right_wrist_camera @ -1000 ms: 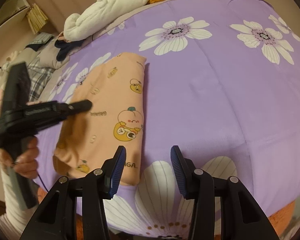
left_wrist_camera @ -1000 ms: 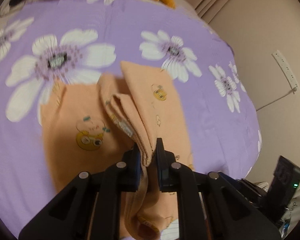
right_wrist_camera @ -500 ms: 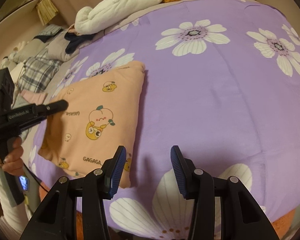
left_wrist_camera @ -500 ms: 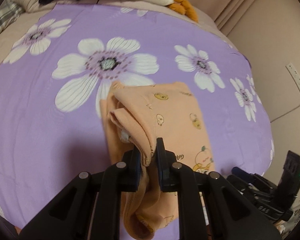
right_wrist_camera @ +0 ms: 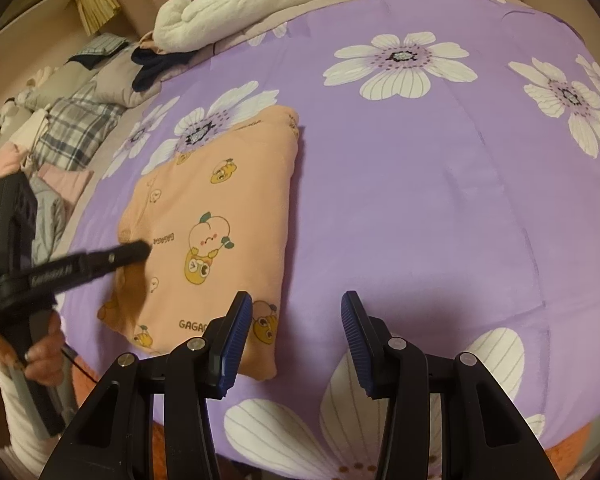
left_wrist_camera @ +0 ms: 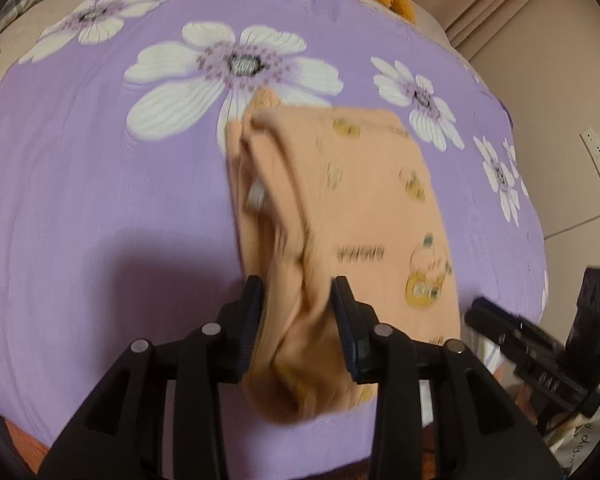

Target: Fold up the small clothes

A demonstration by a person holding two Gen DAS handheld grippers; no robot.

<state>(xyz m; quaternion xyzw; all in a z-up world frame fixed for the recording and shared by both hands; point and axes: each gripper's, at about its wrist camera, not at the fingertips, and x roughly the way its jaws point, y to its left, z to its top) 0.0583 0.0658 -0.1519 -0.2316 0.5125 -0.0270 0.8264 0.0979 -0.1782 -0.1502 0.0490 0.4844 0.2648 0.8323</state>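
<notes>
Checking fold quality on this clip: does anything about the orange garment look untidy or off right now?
Yes. The orange garment lies mostly flat on the purple bedspread, but its near-left edge is bunched into a thick, loose roll. That roll sits between the fingers of the left gripper, whose jaws have just been opening.

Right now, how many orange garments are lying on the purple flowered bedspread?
1: the folded orange garment lies near the purple bedspread's front-left edge, its edge between the left gripper's opened jaws. Others may lie outside the views.
</notes>
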